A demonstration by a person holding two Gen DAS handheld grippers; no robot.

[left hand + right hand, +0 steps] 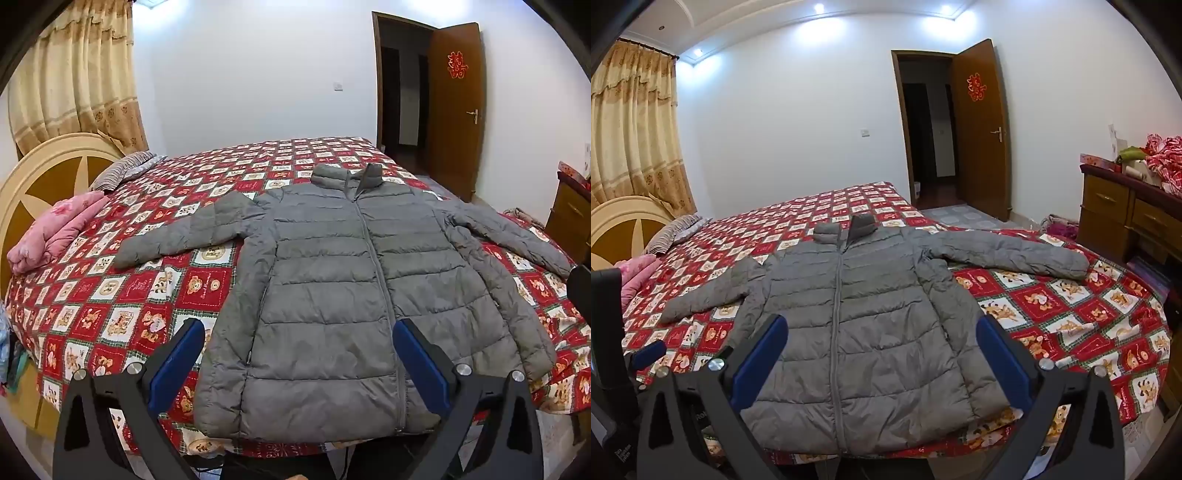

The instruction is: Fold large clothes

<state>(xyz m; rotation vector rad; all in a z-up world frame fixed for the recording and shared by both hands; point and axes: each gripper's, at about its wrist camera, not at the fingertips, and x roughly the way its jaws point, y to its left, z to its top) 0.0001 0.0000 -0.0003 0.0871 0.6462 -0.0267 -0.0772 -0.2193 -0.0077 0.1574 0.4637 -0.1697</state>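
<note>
A grey puffer jacket (332, 280) lies flat and zipped on the bed, collar far, hem near, both sleeves spread out sideways. In the left wrist view my left gripper (299, 332) hangs open above the hem's left half, with nothing between its blue pads (177, 354). The same jacket (857, 317) fills the middle of the right wrist view. There my right gripper (879, 328) is open over the lower body of the jacket and touches nothing. At that view's left edge I see part of the left gripper (646, 350).
The bed carries a red and white patterned quilt (110, 295). A pink folded blanket (55, 229) and a striped pillow (122, 170) lie by the headboard (33, 177). A wooden dresser (1126, 210) stands to the right. The brown door (979, 133) is open at the back.
</note>
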